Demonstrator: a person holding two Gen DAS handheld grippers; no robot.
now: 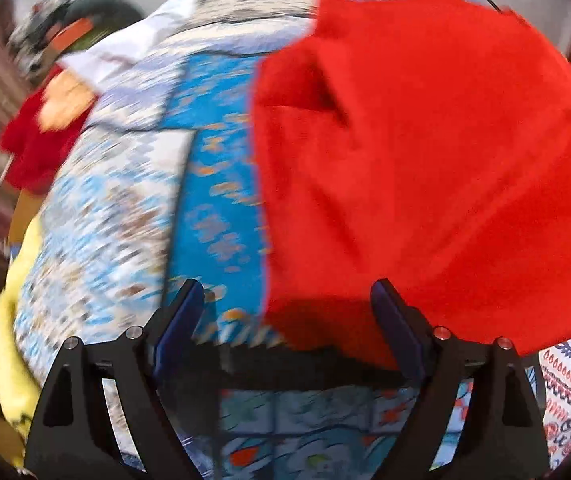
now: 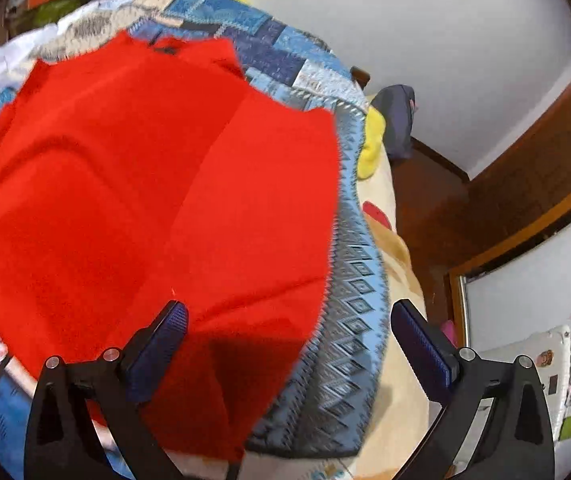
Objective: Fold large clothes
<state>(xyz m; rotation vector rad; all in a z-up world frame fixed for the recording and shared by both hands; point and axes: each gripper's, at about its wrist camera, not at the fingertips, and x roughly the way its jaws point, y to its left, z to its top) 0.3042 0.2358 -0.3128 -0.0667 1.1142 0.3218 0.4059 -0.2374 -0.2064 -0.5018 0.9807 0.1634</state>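
A large red garment [image 1: 425,152] lies spread on a blue patterned quilt [image 1: 213,184], with a fold crease running down it. In the left wrist view my left gripper [image 1: 287,296] hovers over the garment's near left corner with its jaws wide apart and nothing between them. The right wrist view shows the same red garment [image 2: 145,208] across the quilt [image 2: 357,292]. My right gripper [image 2: 289,320] stands wide open above the garment's near right edge, and its pads [image 2: 421,344] touch no cloth.
A pile of other clothes [image 1: 41,132], red and orange, sits at the quilt's far left beside a yellow cloth [image 1: 9,320]. To the right of the bed are a dark wooden floor [image 2: 437,216], a white wall, a dark bag [image 2: 397,120] and a cream sheet [image 2: 397,264].
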